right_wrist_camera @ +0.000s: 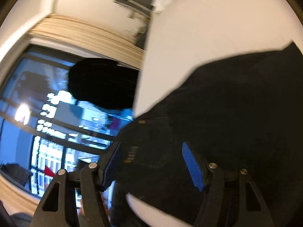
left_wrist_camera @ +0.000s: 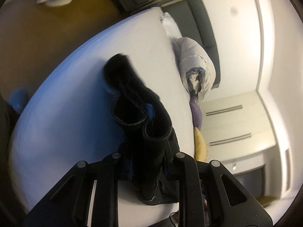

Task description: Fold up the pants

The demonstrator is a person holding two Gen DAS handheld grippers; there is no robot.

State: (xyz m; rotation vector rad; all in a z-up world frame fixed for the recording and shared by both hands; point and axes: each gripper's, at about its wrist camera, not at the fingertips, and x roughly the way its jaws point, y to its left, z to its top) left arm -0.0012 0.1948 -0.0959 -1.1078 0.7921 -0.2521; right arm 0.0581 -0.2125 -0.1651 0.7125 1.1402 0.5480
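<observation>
The black pants (left_wrist_camera: 136, 102) hang bunched over the white bed (left_wrist_camera: 75, 94) in the left wrist view, the leg ends trailing away toward the bed's middle. My left gripper (left_wrist_camera: 147, 160) is shut on a thick fold of the pants, held off the bed. In the right wrist view the pants (right_wrist_camera: 236, 104) spread wide and dark over the white bed (right_wrist_camera: 208, 28). My right gripper (right_wrist_camera: 151, 162) stands wide, its blue pads (right_wrist_camera: 193, 166) either side of the cloth and apart from it.
A rolled grey duvet (left_wrist_camera: 197, 64), a purple pillow (left_wrist_camera: 197, 113) and a yellow cushion (left_wrist_camera: 200, 145) lie along the bed's far edge. White cupboards (left_wrist_camera: 236, 123) stand behind. A window (right_wrist_camera: 47, 123) and a dark shape (right_wrist_camera: 102, 83) show left of the right gripper.
</observation>
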